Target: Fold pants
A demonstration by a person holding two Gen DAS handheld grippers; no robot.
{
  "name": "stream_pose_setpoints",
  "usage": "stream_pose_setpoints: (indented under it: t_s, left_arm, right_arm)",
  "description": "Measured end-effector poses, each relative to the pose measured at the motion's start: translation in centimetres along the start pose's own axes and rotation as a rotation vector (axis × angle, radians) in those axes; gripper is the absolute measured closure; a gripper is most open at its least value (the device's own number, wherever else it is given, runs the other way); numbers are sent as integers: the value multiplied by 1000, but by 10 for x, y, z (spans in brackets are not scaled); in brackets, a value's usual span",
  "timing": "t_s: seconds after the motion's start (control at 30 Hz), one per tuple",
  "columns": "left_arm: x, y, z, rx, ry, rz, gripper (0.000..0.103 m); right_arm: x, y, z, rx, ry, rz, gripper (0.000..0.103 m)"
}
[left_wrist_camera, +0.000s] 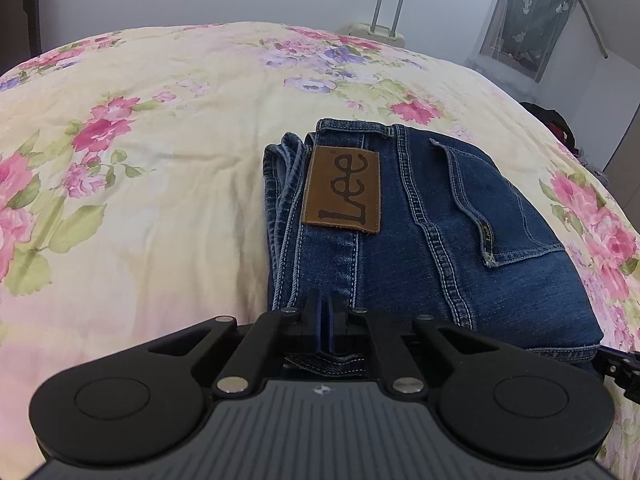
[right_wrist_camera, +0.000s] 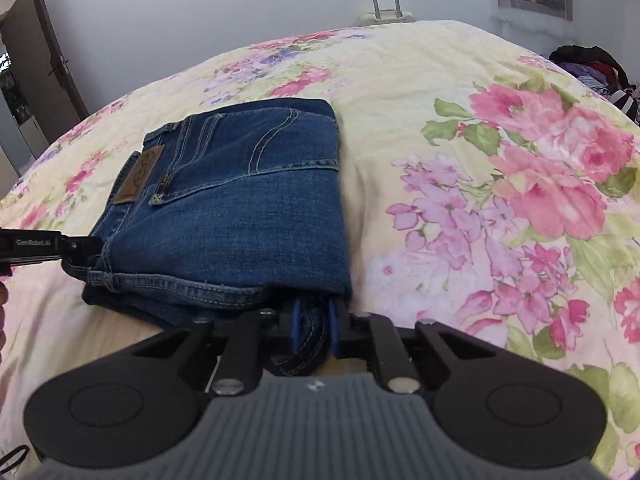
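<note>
Blue jeans (left_wrist_camera: pixel 420 240) lie folded into a compact stack on the floral bedspread (left_wrist_camera: pixel 140 200), the brown Lee patch (left_wrist_camera: pixel 344 190) and back pocket facing up. My left gripper (left_wrist_camera: pixel 326 322) is shut on the near left edge of the jeans. In the right wrist view the jeans (right_wrist_camera: pixel 240 208) lie ahead and left, and my right gripper (right_wrist_camera: pixel 314 326) is shut on a thick fold of denim at their near right corner. The left gripper (right_wrist_camera: pixel 76 250) also shows there, at the stack's left corner.
The bedspread (right_wrist_camera: pixel 460 160) spreads wide around the jeans. A cream suitcase (left_wrist_camera: pixel 380 32) with its handle up stands behind the bed against the wall. A pile of dark clothes (right_wrist_camera: pixel 592 68) lies beyond the right edge. A door (right_wrist_camera: pixel 44 60) is at far left.
</note>
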State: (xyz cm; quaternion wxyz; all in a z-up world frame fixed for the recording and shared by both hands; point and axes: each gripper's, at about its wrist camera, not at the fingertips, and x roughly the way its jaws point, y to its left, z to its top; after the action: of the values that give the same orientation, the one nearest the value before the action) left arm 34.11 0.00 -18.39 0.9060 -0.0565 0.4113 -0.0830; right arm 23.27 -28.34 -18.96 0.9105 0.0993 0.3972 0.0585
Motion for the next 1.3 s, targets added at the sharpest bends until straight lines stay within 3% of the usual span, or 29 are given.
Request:
stream_pose_setpoints:
  t_s: [0.3, 0.37, 0.43, 0.7, 0.8, 0.87, 0.93, 1.07, 1.17, 1.3]
  left_arm:
    - [1, 4, 1, -4, 18, 8, 97]
    - [0, 4, 0, -8, 20, 12, 97]
    - [-3, 7, -3, -28, 20, 6, 97]
    - [-26, 23, -11, -116, 22, -3, 97]
    - [-38, 31, -9, -159, 19, -26, 97]
    - [-49, 35, -5, -174, -20, -16, 81]
    - [-57, 40, -1, -190, -84, -10, 39]
    - [-46, 54, 11, -257, -100, -101, 25]
    - [-27, 61, 13, -300, -78, -145, 22]
    - [3, 77, 7, -420, -38, -259, 21]
  right_arm:
    - [-36, -10, -18, -26, 35, -3, 102]
    - [-34, -13, -22, -25, 78, -61, 103]
    - [-37, -25, -24, 34, 90, -38, 103]
    - [-54, -26, -16, 61, -39, -5, 103]
    - [-56, -27, -10, 77, -91, 13, 95]
    - [-54, -29, -6, 104, -103, 41, 77]
    - [-50, -32, 0, 148, -106, 82, 76]
    - [-37, -45, 17, 275, -99, 175, 61]
    - [-17, -51, 33, 335, -65, 224, 60]
    - [15, -57, 50, 386, -35, 270, 58]
